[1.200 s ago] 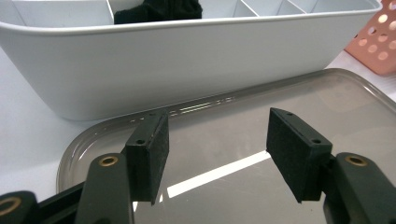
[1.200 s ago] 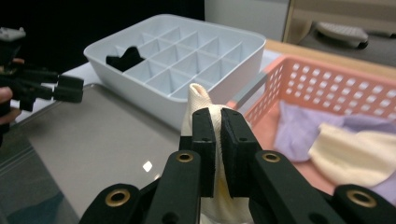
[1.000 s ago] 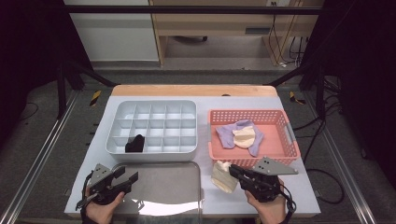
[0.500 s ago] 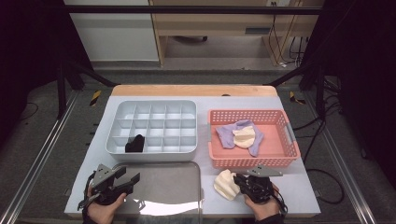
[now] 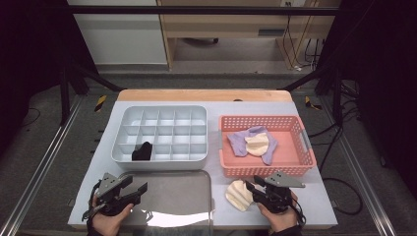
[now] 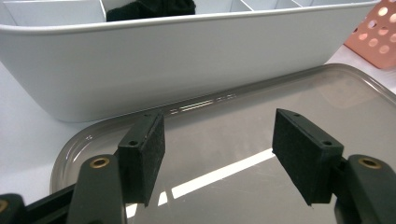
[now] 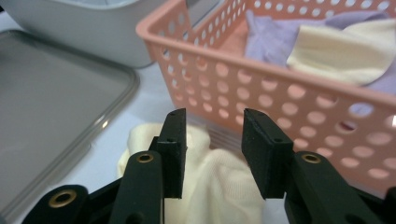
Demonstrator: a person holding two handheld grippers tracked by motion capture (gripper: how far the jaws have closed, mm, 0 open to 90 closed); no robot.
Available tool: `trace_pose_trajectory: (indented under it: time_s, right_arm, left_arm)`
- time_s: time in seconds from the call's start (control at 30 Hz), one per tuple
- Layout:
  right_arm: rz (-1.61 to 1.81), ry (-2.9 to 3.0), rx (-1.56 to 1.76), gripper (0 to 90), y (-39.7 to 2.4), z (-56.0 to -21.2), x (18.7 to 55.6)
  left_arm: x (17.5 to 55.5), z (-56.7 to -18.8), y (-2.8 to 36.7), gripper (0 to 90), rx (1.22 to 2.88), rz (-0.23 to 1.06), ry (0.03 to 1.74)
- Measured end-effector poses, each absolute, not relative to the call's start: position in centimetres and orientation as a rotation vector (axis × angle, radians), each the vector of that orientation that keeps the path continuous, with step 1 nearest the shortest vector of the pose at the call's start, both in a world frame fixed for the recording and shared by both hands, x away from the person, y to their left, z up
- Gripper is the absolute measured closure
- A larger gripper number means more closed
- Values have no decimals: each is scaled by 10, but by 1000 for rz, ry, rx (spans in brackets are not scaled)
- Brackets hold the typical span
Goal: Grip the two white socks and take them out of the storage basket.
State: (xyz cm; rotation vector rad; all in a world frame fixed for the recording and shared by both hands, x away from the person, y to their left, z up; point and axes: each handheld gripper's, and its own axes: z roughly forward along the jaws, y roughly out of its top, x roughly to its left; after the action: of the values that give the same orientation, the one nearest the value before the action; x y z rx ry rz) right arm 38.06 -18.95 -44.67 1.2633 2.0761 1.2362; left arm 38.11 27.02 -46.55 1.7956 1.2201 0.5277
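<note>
— What sits at the frame's bottom?
— The right gripper (image 7: 212,154), jaws parted and just opening, above a cream sock (image 7: 219,186) on the table.
— And behind?
— A pink basket (image 7: 261,88) at upper right holding socks; a grey tray (image 7: 51,107) at left.

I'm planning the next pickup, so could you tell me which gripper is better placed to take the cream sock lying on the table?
The right gripper: its open jaws sit right over the cream sock. The left gripper hovers over the tray.

left tool (image 5: 132,189): black, brass screws | right tool (image 5: 256,191): black, grey three-cornered plate, trailing cable
</note>
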Motion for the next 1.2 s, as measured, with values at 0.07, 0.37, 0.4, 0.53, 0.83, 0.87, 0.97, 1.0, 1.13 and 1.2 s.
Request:
trace_pose_trajectory:
  time_s: [0.07, 0.37, 0.4, 0.53, 0.83, 0.87, 0.97, 1.0, 1.13, 1.2]
  right_arm:
    - [1251, 2052, 1253, 600, -192, -440, 381]
    - [1266, 1985, 1241, 547, -196, -419, 388]
    - [1269, 1978, 1237, 541, -196, -417, 389]
    - [1271, 1960, 1230, 514, -196, -406, 396]
    - [1252, 1913, 1240, 469, -197, -387, 425]
    - [1252, 1913, 1240, 469, -197, -387, 425]
    - [1247, 1904, 1241, 458, -197, -383, 432]
    - [1245, 1901, 1241, 454, -197, -381, 434]
    - [1232, 1895, 1241, 433, -195, -377, 443]
    - [1220, 1894, 1239, 419, -194, -374, 449]
  left_arm:
    - [382, -466, 270, 340, 1798, 522, 1220]
    - [383, -465, 270, 340, 1796, 515, 1220]
    - [383, -465, 270, 340, 1797, 514, 1221]
    - [383, -465, 270, 340, 1799, 512, 1220]
    - [384, -465, 270, 340, 1804, 507, 1218]
    - [384, -466, 270, 340, 1805, 507, 1218]
    - [384, -466, 270, 340, 1807, 506, 1217]
    - [384, -466, 270, 340, 1809, 504, 1217]
    - [385, -467, 269, 340, 1814, 500, 1217]
    - [385, -467, 268, 340, 1814, 497, 1217]
